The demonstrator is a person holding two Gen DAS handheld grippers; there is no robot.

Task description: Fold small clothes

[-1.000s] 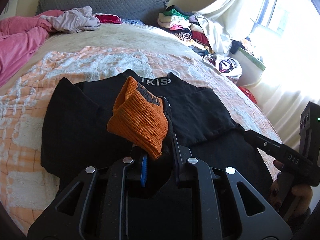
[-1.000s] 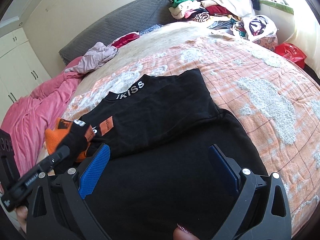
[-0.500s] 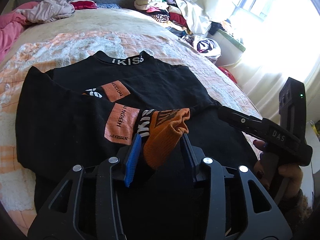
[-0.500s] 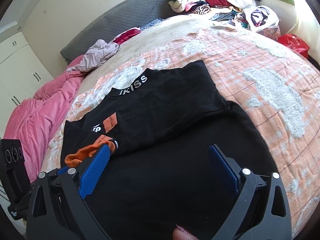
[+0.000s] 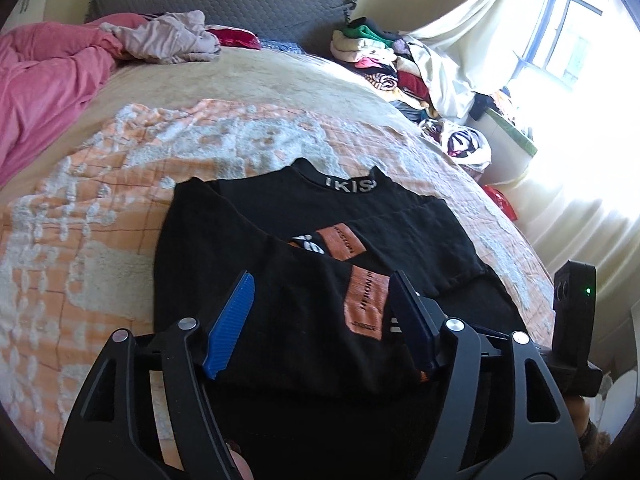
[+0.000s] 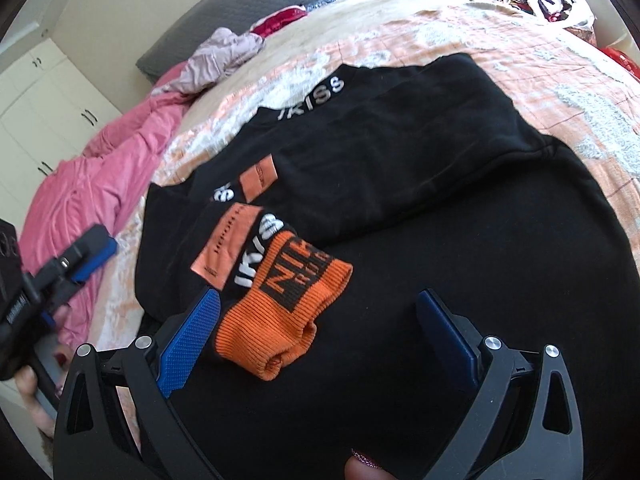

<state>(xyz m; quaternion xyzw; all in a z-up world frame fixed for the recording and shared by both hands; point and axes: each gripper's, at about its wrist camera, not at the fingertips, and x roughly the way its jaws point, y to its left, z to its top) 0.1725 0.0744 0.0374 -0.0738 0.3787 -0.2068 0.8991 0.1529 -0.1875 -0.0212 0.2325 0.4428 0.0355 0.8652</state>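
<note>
Left wrist view. Black sweatshirt (image 5: 320,240) lying flat on an orange-and-white patterned blanket (image 5: 80,240) that covers the bed; collar lettering faces the grey headboard cushion (image 5: 216,4). One sleeve, bearing an orange patch (image 5: 364,300), is folded across the sweatshirt's body. Left gripper (image 5: 324,316) hovers over this sleeve with jaws spread and nothing between them. Beyond the sweatshirt: pink duvet (image 5: 44,88) on the left, a crumpled mauve garment (image 5: 168,38) by the cushion, a heap of mixed clothes (image 5: 384,60) toward the right. Bright window (image 5: 560,32) and pale curtains fill the right side of the room.

Right wrist view. Right gripper (image 6: 320,336) sits low above the sweatshirt (image 6: 440,200), jaws released wide. Orange ribbed cuff (image 6: 280,312) of the folded sleeve rests on the sweatshirt's body between the blue finger pads (image 6: 188,340), ungripped. White wardrobe doors (image 6: 44,120) stand beyond the pink duvet (image 6: 92,184).
</note>
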